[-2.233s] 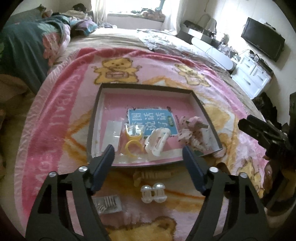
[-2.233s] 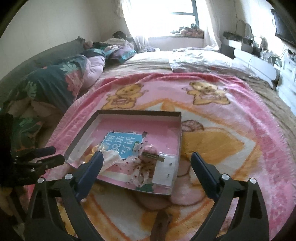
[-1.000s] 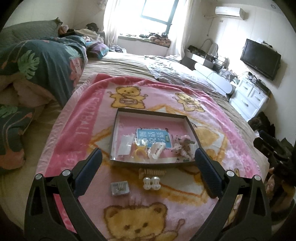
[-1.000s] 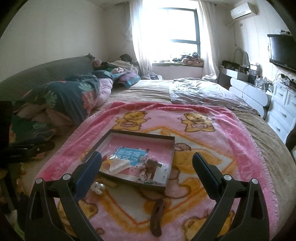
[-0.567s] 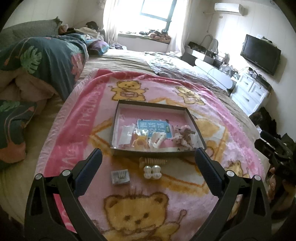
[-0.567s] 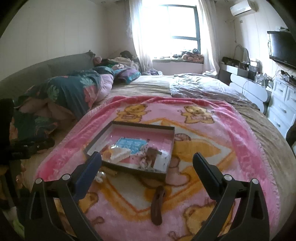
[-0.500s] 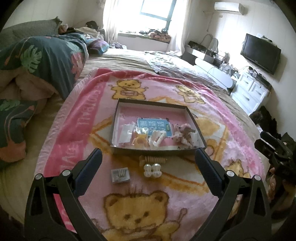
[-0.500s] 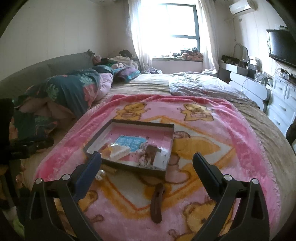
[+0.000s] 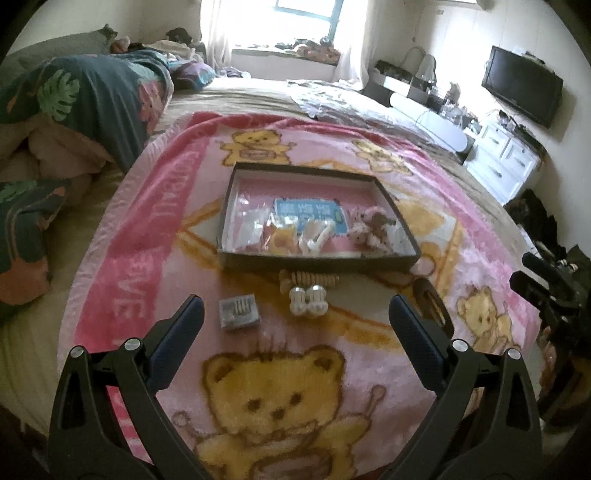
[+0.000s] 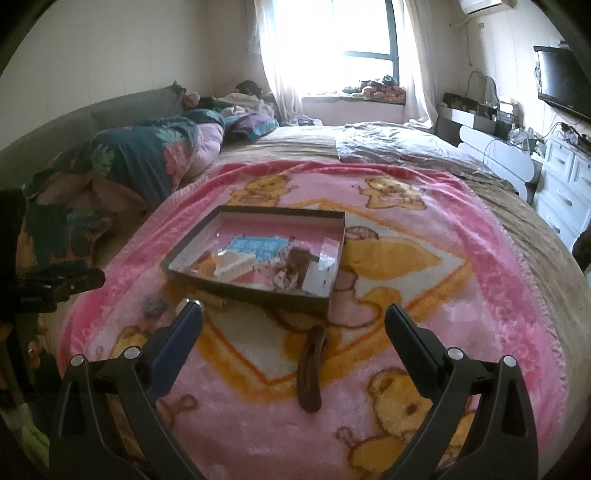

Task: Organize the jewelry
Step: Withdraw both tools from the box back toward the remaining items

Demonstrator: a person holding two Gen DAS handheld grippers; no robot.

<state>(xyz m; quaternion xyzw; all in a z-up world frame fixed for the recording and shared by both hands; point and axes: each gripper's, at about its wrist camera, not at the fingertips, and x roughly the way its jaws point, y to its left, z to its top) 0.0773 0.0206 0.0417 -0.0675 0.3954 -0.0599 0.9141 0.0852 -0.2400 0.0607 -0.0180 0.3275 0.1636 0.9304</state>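
A shallow dark box (image 9: pixel 317 258) (image 10: pixel 243 291) sits on the pink bear blanket and holds a blue card (image 9: pixel 308 214), a white clip (image 9: pixel 314 238), yellow pieces and a pink-and-brown bundle (image 9: pixel 373 229). In front of it lie a beaded bracelet (image 9: pixel 308 278), a white pearl clip (image 9: pixel 308 301) and a small grey packet (image 9: pixel 238 312). A brown hair clip (image 10: pixel 312 373) (image 9: pixel 428 299) lies right of them. My left gripper (image 9: pixel 291 321) is open and empty above the blanket. My right gripper (image 10: pixel 291 325) is open and empty, with the brown clip between its fingers' line.
The pink blanket (image 9: pixel 122 258) covers a large bed. A floral duvet (image 9: pixel 92 96) is heaped at the left. White drawers (image 9: pixel 506 162) and a wall TV (image 9: pixel 522 90) stand at the right. The window (image 10: pixel 354 33) is at the far end.
Both grippers have pulled back and up from the box, which now looks smaller and farther. The loose items in front of the box have come into full view. Both jaws stay open.
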